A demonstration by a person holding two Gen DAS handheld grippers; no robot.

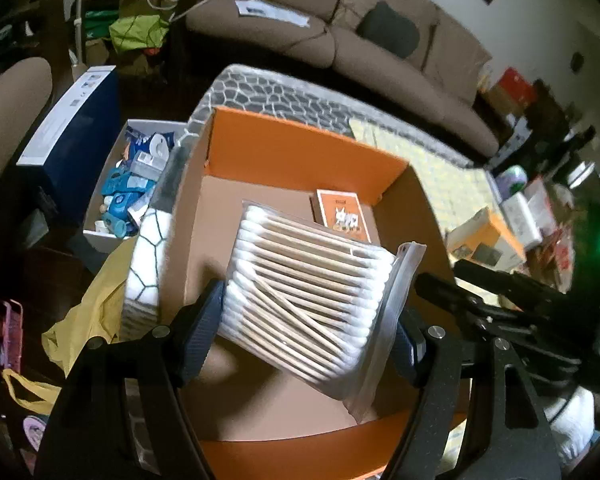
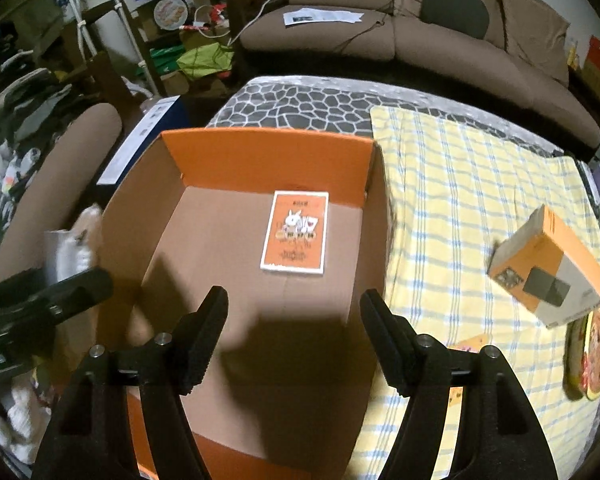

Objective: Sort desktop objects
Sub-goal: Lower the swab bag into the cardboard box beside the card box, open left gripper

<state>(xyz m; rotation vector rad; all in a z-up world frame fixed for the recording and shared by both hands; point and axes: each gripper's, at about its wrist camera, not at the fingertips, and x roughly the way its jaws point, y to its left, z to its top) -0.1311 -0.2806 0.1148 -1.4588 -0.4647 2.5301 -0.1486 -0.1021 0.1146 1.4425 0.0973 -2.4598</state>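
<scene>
My left gripper [image 1: 306, 330] is shut on a clear zip bag of cotton swabs [image 1: 304, 296] and holds it above the open orange cardboard box [image 1: 300, 152]. Inside the box an orange card pack with a rabbit picture [image 1: 342, 216] lies flat on the brown floor, also clear in the right wrist view as the card pack [image 2: 294, 236]. My right gripper [image 2: 294, 332] hangs open and empty above the near part of the box [image 2: 268, 156]. At the left edge of the right wrist view I see the left gripper's body [image 2: 40, 304] with the bag [image 2: 70, 252] beside the box.
A yellow checked cloth [image 2: 468, 208] covers the table right of the box, with an orange and grey carton [image 2: 548, 268] and a round printed item [image 2: 594, 356] on it. A white bin of blue packets [image 1: 134, 184] stands left of the box. A brown sofa [image 2: 440, 40] lies behind.
</scene>
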